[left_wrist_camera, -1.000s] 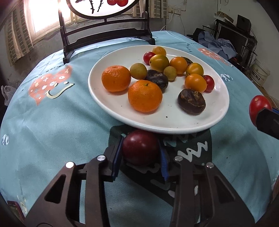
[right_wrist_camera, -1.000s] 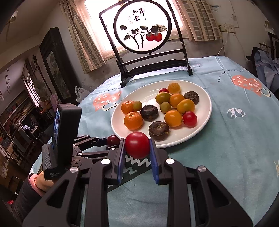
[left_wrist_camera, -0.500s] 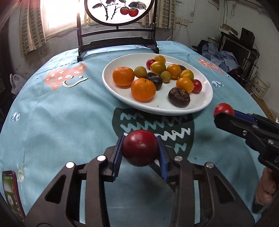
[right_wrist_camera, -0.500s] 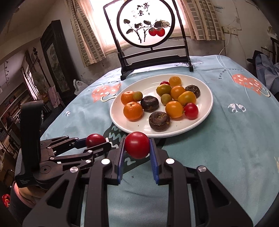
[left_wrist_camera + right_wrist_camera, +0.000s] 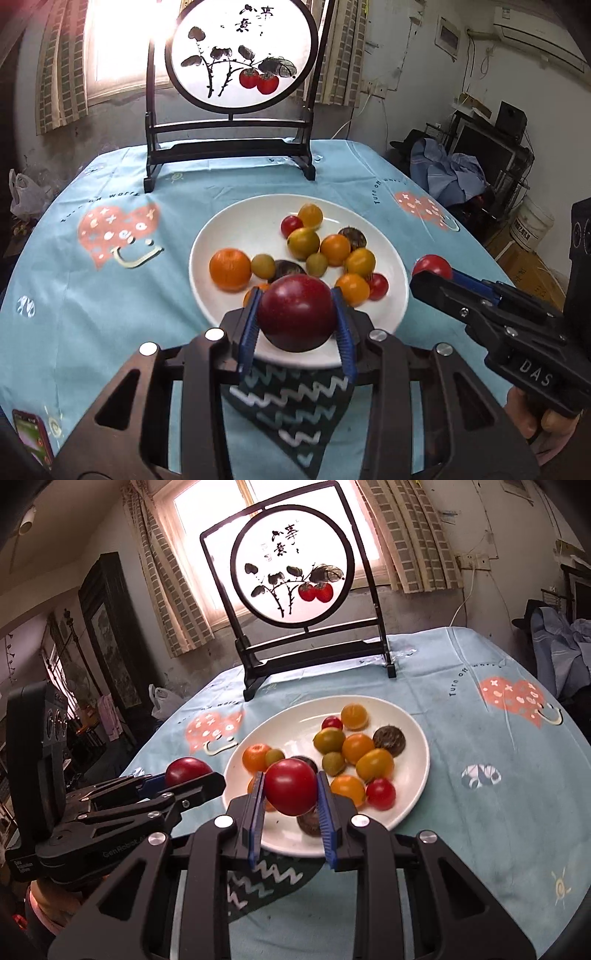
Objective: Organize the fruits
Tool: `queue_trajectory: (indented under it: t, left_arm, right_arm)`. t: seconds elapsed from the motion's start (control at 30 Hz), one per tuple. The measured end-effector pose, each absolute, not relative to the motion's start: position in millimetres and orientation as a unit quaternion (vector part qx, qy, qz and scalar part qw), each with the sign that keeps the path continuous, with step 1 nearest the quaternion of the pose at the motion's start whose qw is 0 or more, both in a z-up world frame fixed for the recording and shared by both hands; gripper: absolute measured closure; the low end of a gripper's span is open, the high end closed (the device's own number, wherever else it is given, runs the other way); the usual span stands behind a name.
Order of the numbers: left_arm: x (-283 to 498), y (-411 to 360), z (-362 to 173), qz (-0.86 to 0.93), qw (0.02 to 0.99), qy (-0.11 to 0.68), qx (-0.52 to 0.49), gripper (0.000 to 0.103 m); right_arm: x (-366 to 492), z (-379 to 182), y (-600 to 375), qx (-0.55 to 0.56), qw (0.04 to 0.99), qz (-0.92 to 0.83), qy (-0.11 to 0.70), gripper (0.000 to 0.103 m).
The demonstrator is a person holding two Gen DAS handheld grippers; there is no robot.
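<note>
The left gripper is clenched on a dark red round plum, held above the near rim of the white oval plate. The right gripper grips a bright red tomato just right of it — "DAS" is moulded on its body, "GenRobot" on the left one's. On the plate lie oranges, yellow and red cherry tomatoes and dark fruits. Behind the plate stands a round painted screen bearing Chinese characters; the blue tablecloth reads "Turn off wor…".
</note>
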State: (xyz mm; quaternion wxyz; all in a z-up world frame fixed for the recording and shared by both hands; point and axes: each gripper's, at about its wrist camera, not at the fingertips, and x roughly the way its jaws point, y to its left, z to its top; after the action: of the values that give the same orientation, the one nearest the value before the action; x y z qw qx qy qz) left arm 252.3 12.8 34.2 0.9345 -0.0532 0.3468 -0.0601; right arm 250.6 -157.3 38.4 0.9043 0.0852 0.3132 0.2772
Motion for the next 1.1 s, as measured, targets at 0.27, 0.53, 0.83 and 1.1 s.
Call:
queue_trajectory:
  t: [0.27, 0.53, 0.83, 1.1]
  left_arm:
    - [342.0, 8.2, 12.8, -0.027, 0.921, 0.387, -0.040, 0.065]
    - [328.9, 21.5, 23.1, 0.029, 0.928, 0.369, -0.042, 0.020]
    - [293.0, 54.6, 34.1, 0.070, 0.928, 0.357, -0.077, 0.012]
    - [283.9, 56.9, 37.4, 0.073, 0.934, 0.342, -0.075, 0.011]
  right_arm:
    - [304.7, 30.1, -157.7, 0.085, 0.904, 0.261, 0.326, 0.076]
    - [329.2, 22.6, -149.9, 0.060, 0.902, 0.261, 0.338, 0.076]
    - [353.3, 12.6, -117.9, 0.022, 0.895, 0.267, 0.357, 0.076]
    - [359.0, 7.1, -100.4, -0.018, 0.893, 0.246, 0.376, 0.045]
